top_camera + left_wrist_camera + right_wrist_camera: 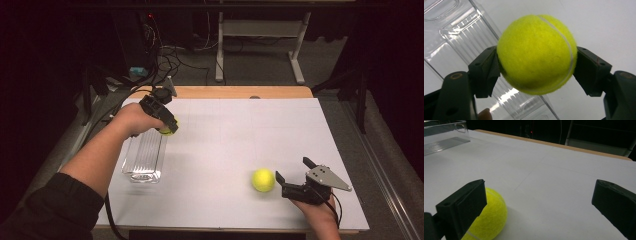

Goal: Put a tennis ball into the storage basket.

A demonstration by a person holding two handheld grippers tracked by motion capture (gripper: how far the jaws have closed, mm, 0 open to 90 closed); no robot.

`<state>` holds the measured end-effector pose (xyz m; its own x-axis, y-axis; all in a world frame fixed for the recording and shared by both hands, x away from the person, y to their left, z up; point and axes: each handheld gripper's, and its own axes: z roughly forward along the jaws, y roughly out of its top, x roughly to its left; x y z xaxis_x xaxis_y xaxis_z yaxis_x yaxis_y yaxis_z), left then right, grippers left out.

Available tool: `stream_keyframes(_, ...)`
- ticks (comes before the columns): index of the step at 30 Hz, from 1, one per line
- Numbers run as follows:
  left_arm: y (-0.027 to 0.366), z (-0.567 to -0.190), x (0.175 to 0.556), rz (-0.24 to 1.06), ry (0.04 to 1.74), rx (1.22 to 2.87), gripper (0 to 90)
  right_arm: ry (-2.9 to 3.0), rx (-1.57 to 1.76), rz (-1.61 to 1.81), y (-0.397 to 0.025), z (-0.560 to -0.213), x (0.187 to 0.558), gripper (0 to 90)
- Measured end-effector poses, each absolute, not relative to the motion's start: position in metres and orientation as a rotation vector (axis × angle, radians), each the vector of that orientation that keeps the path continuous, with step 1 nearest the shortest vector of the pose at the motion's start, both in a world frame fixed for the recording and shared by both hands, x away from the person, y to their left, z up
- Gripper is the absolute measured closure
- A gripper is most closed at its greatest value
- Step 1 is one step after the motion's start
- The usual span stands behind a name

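The left gripper is clamping a tennis ball between its jaws, hovering just above the clear plastic bin. The grip is sitting low on the fuzzy sphere, so it is risking a squirt-out. The right gripper is gaping wide, a second ball lying just beside its left jaw and likely rolling if nudged. No lettering is reading anywhere.
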<state>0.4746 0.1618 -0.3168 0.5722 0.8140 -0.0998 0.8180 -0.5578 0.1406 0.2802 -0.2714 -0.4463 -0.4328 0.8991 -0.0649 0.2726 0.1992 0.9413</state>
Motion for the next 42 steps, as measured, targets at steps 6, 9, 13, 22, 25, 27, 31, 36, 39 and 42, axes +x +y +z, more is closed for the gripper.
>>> stream_keyframes(6,0.172,-0.316,0.476,-0.031,1.404,2.62,27.4,1.832,1.099,1.246,-0.271,-0.447,0.28,0.0)
stream_keyframes(9,0.177,-0.316,0.476,-0.031,1.415,2.614,27.4,1.832,1.098,1.246,-0.271,-0.447,0.28,0.0)
stream_keyframes(13,0.184,-0.316,0.476,-0.028,1.433,2.607,27.4,1.832,1.1,1.247,-0.271,-0.447,0.28,0.0)
stream_keyframes(22,0.2,-0.315,0.477,-0.016,1.477,2.585,27.4,1.838,1.1,1.242,-0.271,-0.447,0.28,0.0)
stream_keyframes(25,0.204,-0.315,0.477,-0.015,1.49,2.58,27.4,1.839,1.097,1.242,-0.271,-0.448,0.281,0.0)
stream_keyframes(27,0.207,-0.316,0.477,-0.012,1.498,2.576,27.4,1.839,1.098,1.24,-0.271,-0.448,0.281,0.0)
stream_keyframes(31,0.212,-0.316,0.478,-0.012,1.514,2.575,27.4,1.839,1.098,1.24,-0.271,-0.448,0.281,0.0)
stream_keyframes(36,0.219,-0.319,0.479,-0.004,1.536,2.564,27.4,1.839,1.1,1.241,-0.271,-0.448,0.281,0.0)
stream_keyframes(39,0.223,-0.319,0.479,-0.007,1.545,2.56,27.4,1.84,1.098,1.24,-0.271,-0.448,0.281,0.0)
stream_keyframes(42,0.226,-0.32,0.479,-0.007,1.556,2.556,27.4,1.841,1.101,1.241,-0.27,-0.448,0.281,0.0)
